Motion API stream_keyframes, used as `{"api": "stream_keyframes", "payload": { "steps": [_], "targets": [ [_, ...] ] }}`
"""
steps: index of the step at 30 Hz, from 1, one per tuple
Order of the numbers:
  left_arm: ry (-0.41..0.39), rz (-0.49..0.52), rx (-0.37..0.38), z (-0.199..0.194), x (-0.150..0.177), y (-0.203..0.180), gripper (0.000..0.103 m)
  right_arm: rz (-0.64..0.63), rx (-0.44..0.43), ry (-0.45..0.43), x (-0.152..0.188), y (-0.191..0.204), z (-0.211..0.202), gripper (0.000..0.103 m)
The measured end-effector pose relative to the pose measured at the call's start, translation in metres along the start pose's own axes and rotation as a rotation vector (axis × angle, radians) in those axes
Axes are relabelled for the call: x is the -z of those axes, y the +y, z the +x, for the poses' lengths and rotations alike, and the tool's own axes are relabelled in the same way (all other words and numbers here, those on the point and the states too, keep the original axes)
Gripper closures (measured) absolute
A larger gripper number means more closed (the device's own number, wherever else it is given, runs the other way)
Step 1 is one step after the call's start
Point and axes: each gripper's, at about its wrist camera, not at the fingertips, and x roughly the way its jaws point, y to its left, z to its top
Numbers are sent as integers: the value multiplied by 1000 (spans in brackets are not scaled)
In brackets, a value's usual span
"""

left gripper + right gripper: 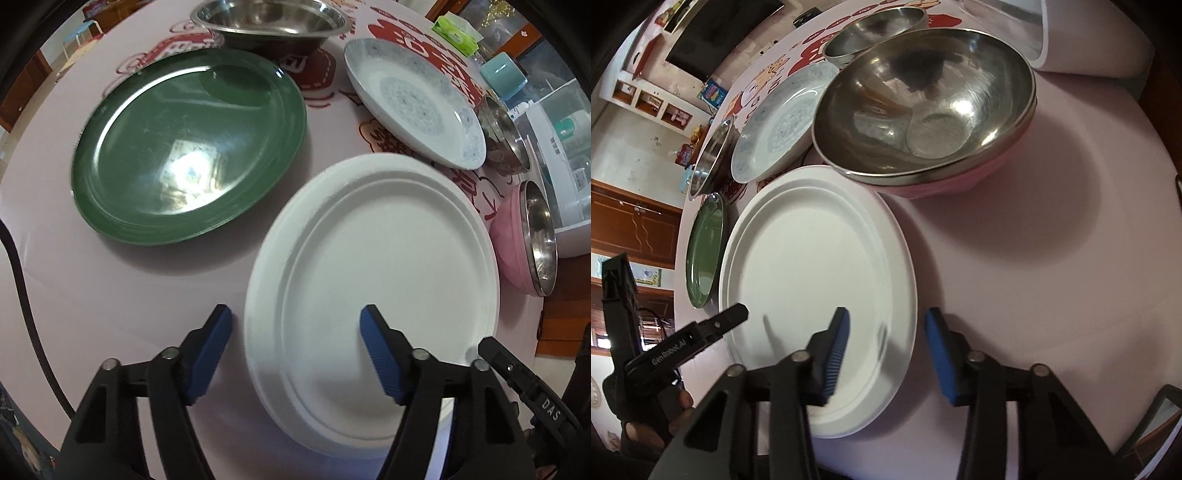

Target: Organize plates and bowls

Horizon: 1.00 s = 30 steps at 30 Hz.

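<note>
A white plate point(373, 280) lies on the pink table point(129, 280), near its front. My left gripper point(295, 325) is open, its fingers straddling the plate's near left rim. My right gripper point(886, 328) is open too, straddling the plate's near right rim point(820, 280). A green plate point(188, 147) lies to the left, also in the right wrist view point(703, 251). A patterned white plate point(413, 99) lies behind. A steel bowl in a pink shell point(923, 107) stands to the right of the white plate.
A large steel bowl point(269, 22) stands at the back. More steel bowls point(506, 136) sit by the patterned plate. A teal cup point(504, 74), a green tissue pack point(456, 31) and a white appliance point(561, 155) stand at the right. A black cable point(22, 295) runs along the left.
</note>
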Motion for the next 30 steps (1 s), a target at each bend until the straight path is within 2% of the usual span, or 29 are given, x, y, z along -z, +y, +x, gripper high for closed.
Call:
{"api": "stream_keyframes", "payload": {
  "steps": [4, 11, 18, 24, 30],
  "targets": [
    [-3, 19, 8, 0, -1, -6, 42, 12, -10, 1, -1, -4, 2, 77],
    [2, 3, 20, -2, 1, 1, 53, 5, 0, -27, 1, -5, -6, 78],
    [-26, 16, 29, -18, 7, 2, 53, -28, 5, -63, 9, 1, -23, 78],
    [-92, 26, 42, -47, 14, 3, 53, -54, -2, -106, 23, 11, -42, 78],
    [-159, 54, 62, -77, 35, 5, 53, -79, -5, -179, 45, 21, -67, 78]
  ]
}}
